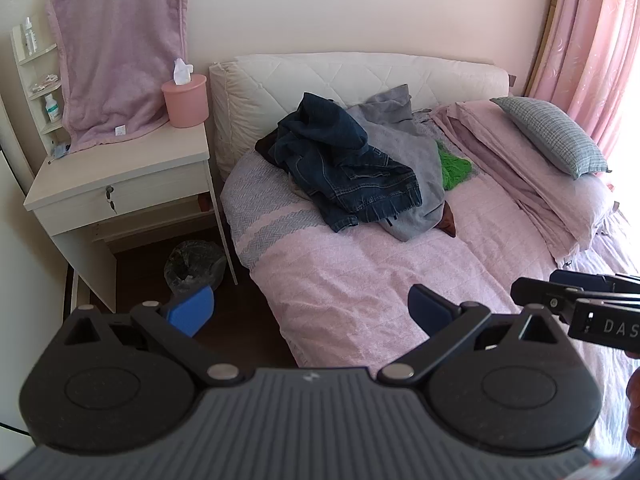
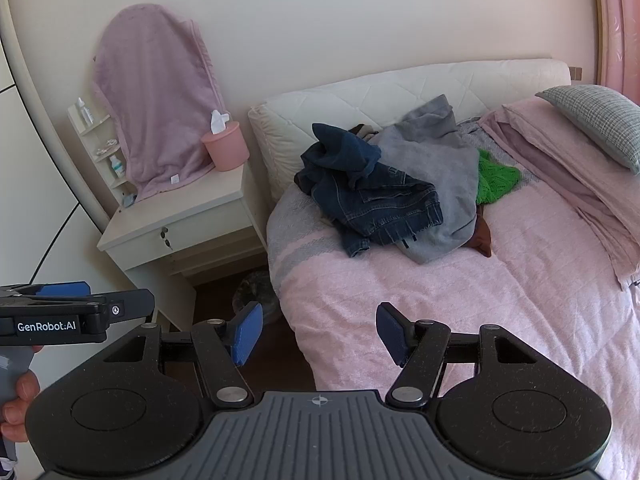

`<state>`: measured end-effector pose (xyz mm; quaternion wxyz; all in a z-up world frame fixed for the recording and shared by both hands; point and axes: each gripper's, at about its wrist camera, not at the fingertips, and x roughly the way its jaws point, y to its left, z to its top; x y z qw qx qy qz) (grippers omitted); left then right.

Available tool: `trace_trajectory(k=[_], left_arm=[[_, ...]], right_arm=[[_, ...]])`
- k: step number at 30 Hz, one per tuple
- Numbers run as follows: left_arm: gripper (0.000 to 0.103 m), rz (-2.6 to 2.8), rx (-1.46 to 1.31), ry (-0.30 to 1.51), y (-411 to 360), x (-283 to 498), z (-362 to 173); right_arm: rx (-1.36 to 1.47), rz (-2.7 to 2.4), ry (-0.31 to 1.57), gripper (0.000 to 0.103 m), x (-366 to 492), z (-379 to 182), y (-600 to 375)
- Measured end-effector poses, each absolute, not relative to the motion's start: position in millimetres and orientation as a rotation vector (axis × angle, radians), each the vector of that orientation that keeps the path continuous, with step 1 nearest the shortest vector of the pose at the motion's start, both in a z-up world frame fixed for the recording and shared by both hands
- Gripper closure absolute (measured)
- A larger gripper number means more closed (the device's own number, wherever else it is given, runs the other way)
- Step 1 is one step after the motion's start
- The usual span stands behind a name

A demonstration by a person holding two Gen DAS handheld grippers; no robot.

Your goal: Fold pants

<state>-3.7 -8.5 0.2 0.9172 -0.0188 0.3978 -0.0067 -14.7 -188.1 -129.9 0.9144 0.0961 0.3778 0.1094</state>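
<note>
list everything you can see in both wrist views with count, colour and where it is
jeans: 1, dark blue denim, crumpled on top of the clothes pile on the bed
grey garment: 1, grey, under and behind the jeans
green garment: 1, bright green, right of the pile, partly covered
brown garment: 1, brown, peeking from under the pile
bedspread: 1, pink
pillow: 1, grey check, right side of bed
nightstand: 1, white, left of bed
tissue holder: 1, pink, on nightstand
towel: 1, lilac, hanging above nightstand
bin: 1, dark liner, on floor under nightstand
curtain: 1, pink, far right
left gripper: open, empty
right gripper: open, empty
</note>
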Motion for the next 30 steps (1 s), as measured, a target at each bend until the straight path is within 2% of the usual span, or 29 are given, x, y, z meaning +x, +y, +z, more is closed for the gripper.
trace_trajectory(k=[30], left_arm=[[0.001, 0.035, -0.028, 0.836, -42.8, -4.2, -5.3]], right_arm=[[0.21, 0.282, 0.788, 0.043, -11.2, -141.2, -224.2]])
